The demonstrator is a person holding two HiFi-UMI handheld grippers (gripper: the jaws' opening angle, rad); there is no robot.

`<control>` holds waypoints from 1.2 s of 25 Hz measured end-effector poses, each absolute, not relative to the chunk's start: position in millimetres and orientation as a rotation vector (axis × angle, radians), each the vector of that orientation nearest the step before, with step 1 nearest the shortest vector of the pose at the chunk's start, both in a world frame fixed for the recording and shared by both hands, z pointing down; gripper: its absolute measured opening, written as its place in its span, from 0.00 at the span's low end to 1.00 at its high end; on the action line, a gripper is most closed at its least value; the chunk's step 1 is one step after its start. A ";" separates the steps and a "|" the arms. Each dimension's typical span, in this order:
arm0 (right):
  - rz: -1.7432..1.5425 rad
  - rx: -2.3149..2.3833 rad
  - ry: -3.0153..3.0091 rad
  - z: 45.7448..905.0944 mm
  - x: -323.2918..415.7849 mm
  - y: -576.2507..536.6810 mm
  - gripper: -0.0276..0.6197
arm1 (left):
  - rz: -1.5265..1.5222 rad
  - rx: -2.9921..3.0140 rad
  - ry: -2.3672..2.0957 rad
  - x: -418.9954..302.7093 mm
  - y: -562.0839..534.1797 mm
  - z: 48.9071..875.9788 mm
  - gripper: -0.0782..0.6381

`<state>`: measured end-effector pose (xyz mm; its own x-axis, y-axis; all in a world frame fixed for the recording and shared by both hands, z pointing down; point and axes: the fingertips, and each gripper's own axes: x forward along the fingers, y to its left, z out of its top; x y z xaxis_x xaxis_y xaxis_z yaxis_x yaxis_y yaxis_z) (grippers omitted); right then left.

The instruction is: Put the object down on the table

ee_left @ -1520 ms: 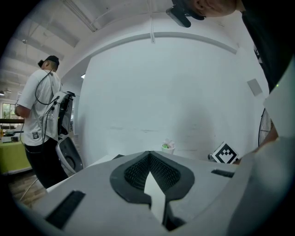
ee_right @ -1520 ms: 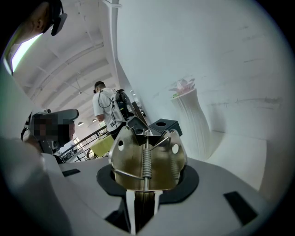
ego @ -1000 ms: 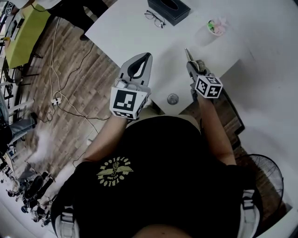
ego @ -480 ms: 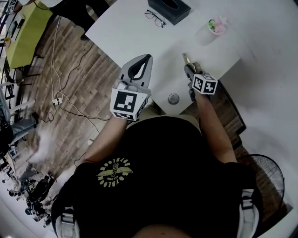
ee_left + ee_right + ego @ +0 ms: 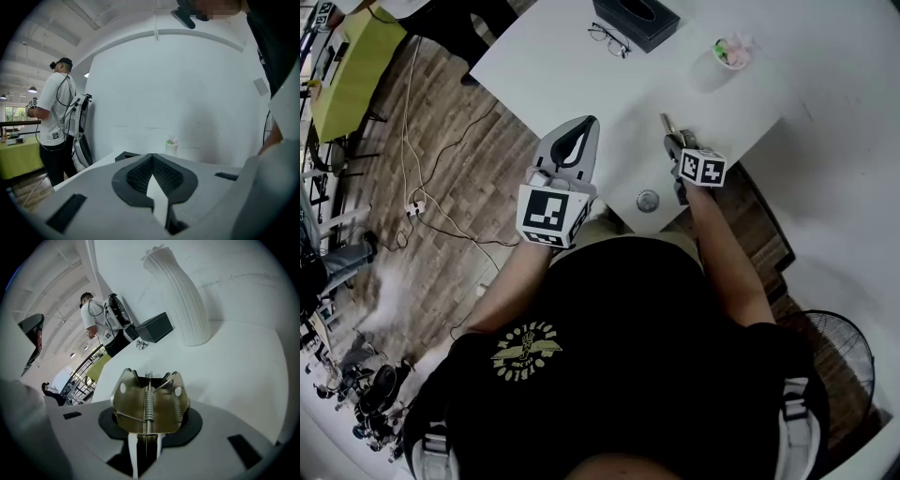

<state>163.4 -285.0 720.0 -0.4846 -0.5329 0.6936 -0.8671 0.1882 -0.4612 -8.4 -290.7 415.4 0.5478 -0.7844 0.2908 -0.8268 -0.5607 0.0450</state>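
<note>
**Clip held over the surface, release not yet made**

The right claw is clamped on a brass-coloured spring clip and tilts down over the white surface near its front edge (contact cannot be confirmed). Setting the clip down and letting go seem to be all that remains. The left claw is closed on nothing.

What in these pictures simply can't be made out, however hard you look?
- Right gripper view: the lower end of the metal clip is hidden between the jaws that grip it.
- Head view: the round thing near the edge of the table is too small to name.
- Head view: what sits in the cup is too small to tell.
</note>
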 end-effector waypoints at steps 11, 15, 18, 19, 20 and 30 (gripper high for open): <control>1.128 1.223 -2.070 727.7 156.9 -277.2 0.37 | 0.325 2.648 -1.364 -5.6 -284.5 404.0 0.12; 1.119 1.191 -2.090 720.4 152.6 -271.5 0.49 | 0.317 2.668 -1.347 -4.9 -280.3 398.9 0.12; 1.059 1.206 -2.086 716.5 159.2 -268.6 0.51 | 0.310 2.679 -1.338 -5.1 -276.8 396.5 0.12; 1.027 1.212 -2.083 714.0 162.3 -268.0 0.53 | 0.310 2.681 -1.335 -5.5 -275.4 396.2 0.12; 0.988 1.220 -2.074 710.8 166.6 -267.8 0.53 | 0.306 2.685 -1.333 -5.1 -274.5 394.9 0.12; 0.786 1.356 -2.080 661.1 197.2 -262.9 0.54 | 0.228 2.665 -1.303 -3.8 -269.9 389.0 0.12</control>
